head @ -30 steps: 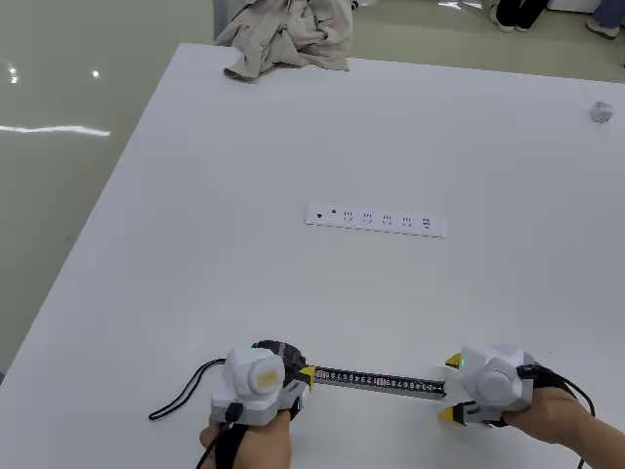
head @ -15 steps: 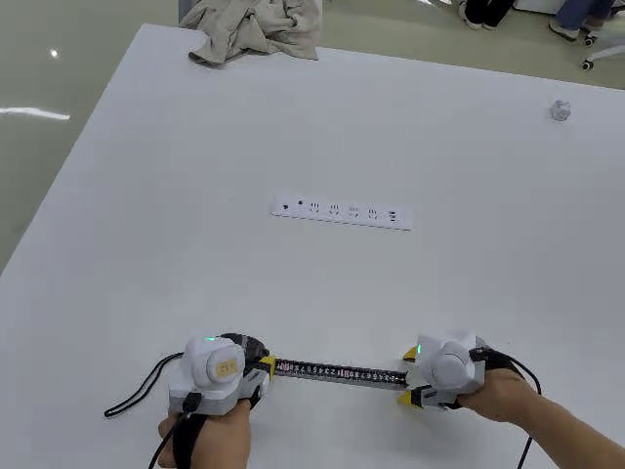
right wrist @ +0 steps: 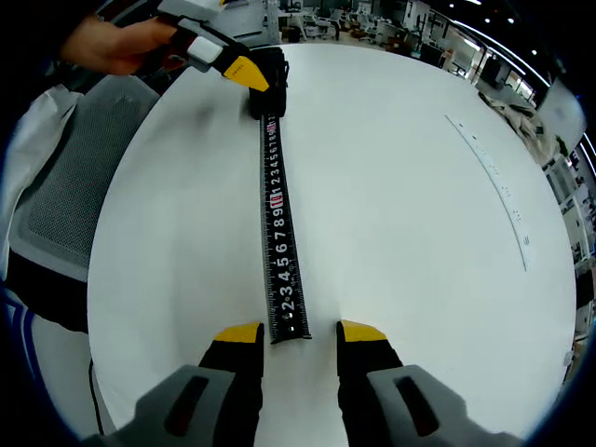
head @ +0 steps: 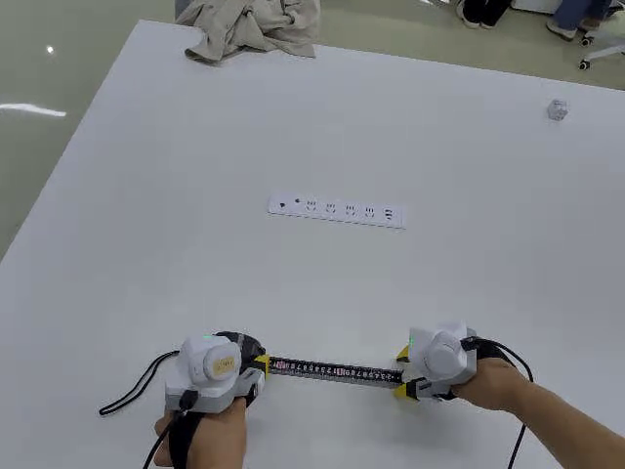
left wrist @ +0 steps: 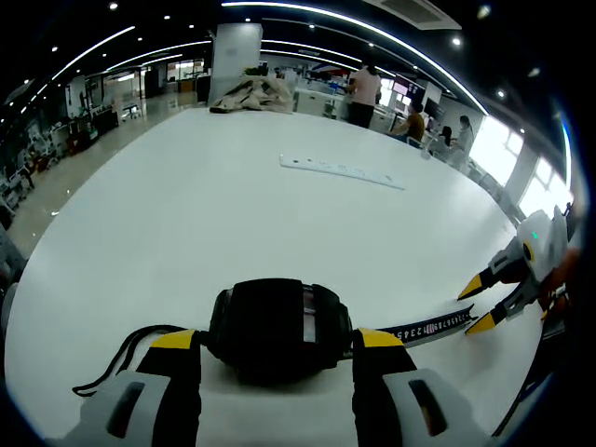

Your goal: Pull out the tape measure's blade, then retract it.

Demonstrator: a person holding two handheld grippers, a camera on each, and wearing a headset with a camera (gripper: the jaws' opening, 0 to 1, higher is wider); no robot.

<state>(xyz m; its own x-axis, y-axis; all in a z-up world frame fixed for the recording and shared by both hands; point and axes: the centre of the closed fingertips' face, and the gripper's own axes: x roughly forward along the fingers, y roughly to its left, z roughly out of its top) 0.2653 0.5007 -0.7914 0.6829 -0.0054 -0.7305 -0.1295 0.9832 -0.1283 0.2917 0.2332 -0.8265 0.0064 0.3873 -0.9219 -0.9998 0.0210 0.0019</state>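
"What is new in the head view?"

"Very little. My camera has shifted, but the blade (head: 332, 371) is as long as a second ago. It lies flat on the table (head: 293, 127) between the grippers. I think the pull is finished and retracting comes next."

"And the left gripper view?"

"My left gripper (left wrist: 277, 340) clamps the case (left wrist: 279, 312) on both sides."

"The right gripper view?"

"The right gripper (right wrist: 299, 332) stands a little open around the blade tip and does not pinch it."

"The surroundings?"

"A white table with a strip (head: 337, 210) and a cloth (head: 249, 24) at the far edge. Behind is an open office with people (left wrist: 363, 88)."
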